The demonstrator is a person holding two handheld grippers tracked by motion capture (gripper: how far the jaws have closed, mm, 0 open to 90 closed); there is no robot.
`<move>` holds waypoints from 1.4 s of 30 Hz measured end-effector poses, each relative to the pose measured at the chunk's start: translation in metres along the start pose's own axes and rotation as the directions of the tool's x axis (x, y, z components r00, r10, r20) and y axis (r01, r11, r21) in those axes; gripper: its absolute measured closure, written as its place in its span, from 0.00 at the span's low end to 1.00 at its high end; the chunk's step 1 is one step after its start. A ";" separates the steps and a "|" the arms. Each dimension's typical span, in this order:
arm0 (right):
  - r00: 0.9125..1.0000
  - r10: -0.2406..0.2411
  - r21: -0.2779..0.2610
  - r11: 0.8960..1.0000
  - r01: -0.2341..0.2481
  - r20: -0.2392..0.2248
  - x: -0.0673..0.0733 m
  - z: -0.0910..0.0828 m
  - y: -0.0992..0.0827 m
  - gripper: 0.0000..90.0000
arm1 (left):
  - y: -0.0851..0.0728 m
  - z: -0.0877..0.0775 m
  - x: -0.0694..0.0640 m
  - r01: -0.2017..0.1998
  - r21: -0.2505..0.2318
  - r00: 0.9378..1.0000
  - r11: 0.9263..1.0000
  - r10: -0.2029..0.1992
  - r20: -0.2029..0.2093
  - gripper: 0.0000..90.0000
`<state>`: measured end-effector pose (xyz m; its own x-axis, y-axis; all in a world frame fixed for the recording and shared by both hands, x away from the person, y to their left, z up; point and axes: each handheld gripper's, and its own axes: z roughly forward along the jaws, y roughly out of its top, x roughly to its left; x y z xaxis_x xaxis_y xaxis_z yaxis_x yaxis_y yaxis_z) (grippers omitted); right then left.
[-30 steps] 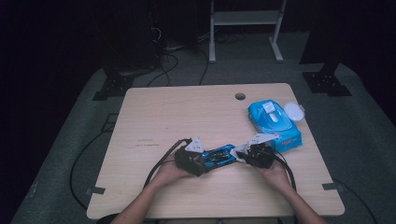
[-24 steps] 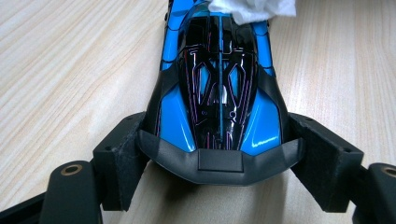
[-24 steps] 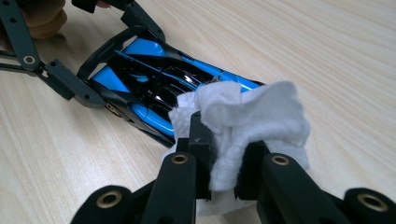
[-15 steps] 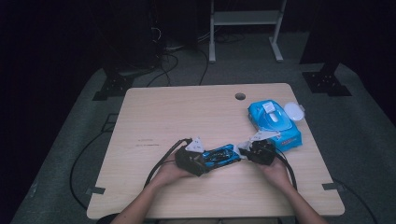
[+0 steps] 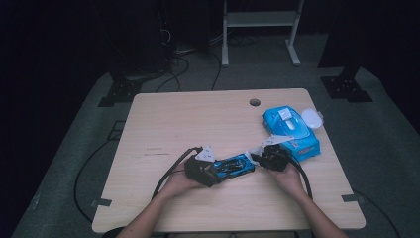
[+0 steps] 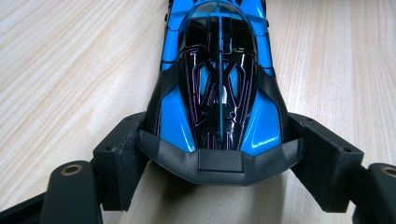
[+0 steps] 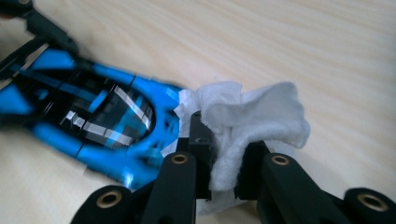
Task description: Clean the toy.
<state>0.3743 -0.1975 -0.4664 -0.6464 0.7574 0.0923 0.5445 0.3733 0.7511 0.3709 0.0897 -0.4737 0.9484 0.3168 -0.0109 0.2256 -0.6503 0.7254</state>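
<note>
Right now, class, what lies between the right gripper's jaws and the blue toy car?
A white wipe, clamped in the right gripper, lies against the blue toy car, seen in the right gripper view.

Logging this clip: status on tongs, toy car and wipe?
Left tongs clamp the toy car at one end. Right tongs pinch a white wipe against its other end. Nothing in the way.

A light wooden table with rounded corners (image 5: 198, 119) stands on a grey carpeted floor (image 5: 74, 148), a small round hole (image 5: 254, 102) near its far edge. Beyond it, a white metal frame (image 5: 260, 20) and black cables (image 5: 183, 64) sit in deep darkness.
</note>
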 end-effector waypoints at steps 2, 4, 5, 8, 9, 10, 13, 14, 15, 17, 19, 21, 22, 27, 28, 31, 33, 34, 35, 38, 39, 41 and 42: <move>1.000 -0.005 0.021 1.000 0.005 -0.014 0.001 -0.006 -0.004 0.89 | 0.001 0.001 -0.001 0.001 -0.002 1.000 1.000 -0.001 -0.004 0.27; 1.000 -0.027 0.028 0.999 0.027 -0.016 0.006 -0.011 -0.011 0.89 | 0.002 0.001 -0.001 -0.005 0.006 1.000 1.000 0.005 -0.007 0.27; 0.999 -0.023 0.028 0.999 0.023 -0.023 0.007 -0.013 -0.012 0.89 | 0.002 0.001 -0.001 -0.003 0.004 1.000 1.000 0.004 -0.007 0.27; 0.998 -0.024 0.007 1.000 0.024 -0.055 0.013 -0.016 -0.011 0.89 | 0.001 0.002 -0.001 0.001 -0.002 1.000 1.000 -0.001 -0.003 0.27; 0.998 -0.032 -0.002 1.000 0.031 -0.057 0.016 -0.016 -0.009 0.89 | 0.001 0.002 -0.001 0.001 -0.002 1.000 1.000 -0.001 -0.003 0.27; 0.997 -0.036 -0.010 0.999 0.035 -0.068 0.018 -0.016 -0.008 0.89 | 0.001 0.002 -0.001 0.001 -0.003 1.000 1.000 -0.001 -0.004 0.27; 0.992 -0.047 -0.017 0.999 0.046 -0.114 0.029 -0.012 -0.002 0.89 | 0.002 0.003 -0.001 0.000 -0.007 1.000 1.000 0.000 -0.005 0.27; 0.991 -0.062 -0.017 0.998 0.060 -0.120 0.035 -0.009 -0.001 0.89 | 0.002 0.003 -0.001 0.002 -0.008 1.000 1.000 -0.002 -0.004 0.27; 0.987 -0.097 -0.021 0.995 0.095 -0.130 0.046 -0.004 0.002 0.89 | 0.002 0.003 -0.001 0.000 -0.004 1.000 1.000 0.000 -0.005 0.27; 0.982 -0.120 -0.033 0.993 0.117 -0.148 0.057 -0.001 0.006 0.89 | 0.001 0.002 -0.001 0.003 -0.001 1.000 1.000 -0.003 -0.003 0.27; 0.976 -0.146 -0.032 0.989 0.143 -0.160 0.066 0.000 0.008 0.89 | 0.002 0.002 -0.001 0.003 0.000 1.000 1.000 -0.003 -0.006 0.27; 0.972 -0.180 -0.028 0.984 0.178 -0.151 0.071 0.001 0.008 0.88 | 0.002 0.003 -0.002 0.003 -0.002 1.000 1.000 -0.003 -0.006 0.27; 0.968 -0.207 -0.018 0.978 0.206 -0.140 0.074 0.002 0.008 0.88 | 0.002 0.002 -0.001 0.000 0.000 1.000 1.000 0.000 -0.007 0.27; 0.981 -0.178 -0.006 0.984 0.179 -0.082 0.057 -0.005 0.004 0.89 | 0.002 0.002 -0.001 -0.003 0.002 1.000 1.000 0.003 -0.005 0.27; 0.984 -0.164 -0.004 0.986 0.164 -0.067 0.052 -0.007 0.002 0.89 | 0.002 0.003 -0.001 0.000 -0.004 1.000 1.000 0.000 -0.005 0.27; 0.986 -0.148 -0.014 0.989 0.148 -0.076 0.051 -0.008 0.000 0.89 | 0.003 0.004 -0.001 0.002 -0.008 1.000 1.000 -0.002 -0.003 0.27; 0.980 -0.174 -0.018 0.985 0.173 -0.095 0.060 -0.004 0.002 0.89 | 0.003 0.004 -0.001 0.005 -0.004 1.000 1.000 -0.005 -0.004 0.27; 0.978 -0.182 -0.026 0.983 0.180 -0.101 0.064 -0.002 0.004 0.89 | 0.003 0.004 -0.001 0.005 -0.004 1.000 1.000 -0.005 -0.004 0.27; 0.976 -0.180 -0.034 0.984 0.177 -0.119 0.067 0.000 0.008 0.89 | 0.003 0.004 -0.002 0.006 -0.003 1.000 1.000 -0.006 -0.004 0.27; 0.967 -0.192 -0.034 0.981 0.188 -0.169 0.078 0.009 0.018 0.89 | 0.003 0.004 -0.002 0.005 -0.004 1.000 1.000 -0.005 -0.006 0.27; 0.963 -0.198 -0.034 0.980 0.195 -0.181 0.083 0.014 0.021 0.89 | 0.003 0.004 -0.002 0.004 -0.004 1.000 1.000 -0.004 -0.005 0.27; 0.954 -0.215 -0.029 0.976 0.214 -0.211 0.095 0.025 0.026 0.89 | 0.003 0.004 -0.002 0.002 -0.003 1.000 1.000 -0.002 -0.005 0.27; 0.951 -0.225 -0.026 0.974 0.224 -0.212 0.098 0.028 0.027 0.89 | 0.003 0.003 -0.002 0.005 -0.002 1.000 1.000 -0.005 -0.004 0.27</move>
<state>0.3405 -0.0982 -0.4553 -0.8502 0.5233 0.0574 0.3718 0.5198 0.7692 0.3706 0.0852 -0.4741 0.9464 0.3229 -0.0117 0.2298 -0.6470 0.7270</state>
